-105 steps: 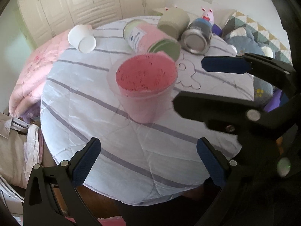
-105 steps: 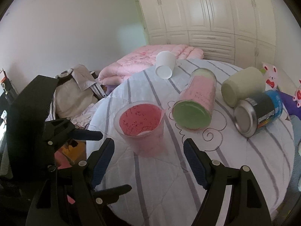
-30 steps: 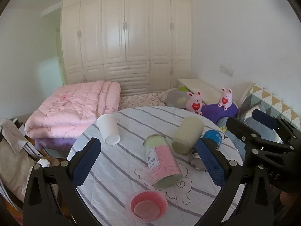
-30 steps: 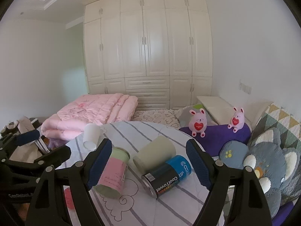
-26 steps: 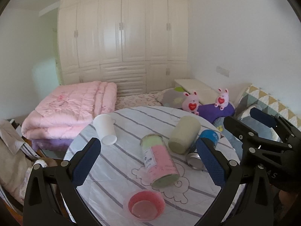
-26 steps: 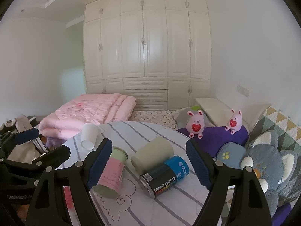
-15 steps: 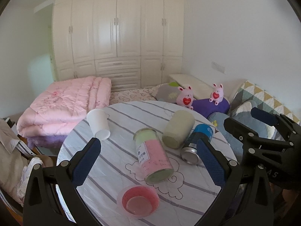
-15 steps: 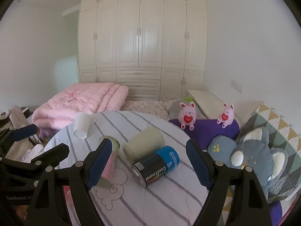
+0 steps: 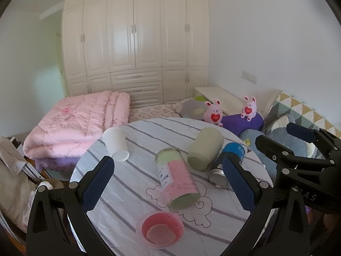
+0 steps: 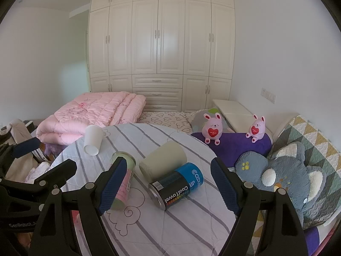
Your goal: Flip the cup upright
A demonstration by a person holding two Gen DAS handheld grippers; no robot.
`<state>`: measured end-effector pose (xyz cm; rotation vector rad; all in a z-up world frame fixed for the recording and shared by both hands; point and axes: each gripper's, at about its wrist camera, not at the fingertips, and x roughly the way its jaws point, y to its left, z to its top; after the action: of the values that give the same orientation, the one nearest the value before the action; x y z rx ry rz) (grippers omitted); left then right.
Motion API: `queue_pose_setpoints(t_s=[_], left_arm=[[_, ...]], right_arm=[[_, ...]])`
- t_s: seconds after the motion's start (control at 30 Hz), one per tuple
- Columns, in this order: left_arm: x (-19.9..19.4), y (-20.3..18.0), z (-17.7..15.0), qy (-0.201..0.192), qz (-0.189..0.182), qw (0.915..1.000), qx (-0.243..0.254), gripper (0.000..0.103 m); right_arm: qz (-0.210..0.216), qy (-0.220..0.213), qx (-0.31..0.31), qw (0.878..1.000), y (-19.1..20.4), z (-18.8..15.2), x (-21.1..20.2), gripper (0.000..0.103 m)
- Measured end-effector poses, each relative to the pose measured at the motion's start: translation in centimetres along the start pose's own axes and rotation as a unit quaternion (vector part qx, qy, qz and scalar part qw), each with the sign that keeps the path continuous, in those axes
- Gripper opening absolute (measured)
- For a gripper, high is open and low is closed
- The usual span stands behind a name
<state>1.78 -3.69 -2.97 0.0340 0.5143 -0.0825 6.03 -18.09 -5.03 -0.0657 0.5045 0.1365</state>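
Five containers sit on the round striped table (image 9: 132, 194). The pink plastic cup (image 9: 160, 228) stands upright at the table's near edge, mouth up, just in front of the pink-and-green tumbler (image 9: 178, 182), which lies on its side. Beyond the tumbler lie a pale green cup (image 9: 205, 151) and a blue-and-black can (image 10: 177, 185), side by side; a white paper cup (image 9: 116, 144) lies toward the table's far left edge. The left gripper (image 9: 168, 183) hangs above the table with its jaws spread wide, holding nothing. The right gripper (image 10: 168, 183) is likewise spread wide and empty.
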Motion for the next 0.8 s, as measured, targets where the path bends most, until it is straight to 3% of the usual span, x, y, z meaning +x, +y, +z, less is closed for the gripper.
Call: queue_pose_setpoints(t_s=[0.8], left_arm=[[0.23,0.22,-0.31,0.019,-0.004,0.9997,-0.012,0.103]], right_arm=[[0.001,0.009,-0.002,1.000,0.48,-0.06,0.14,0.082]])
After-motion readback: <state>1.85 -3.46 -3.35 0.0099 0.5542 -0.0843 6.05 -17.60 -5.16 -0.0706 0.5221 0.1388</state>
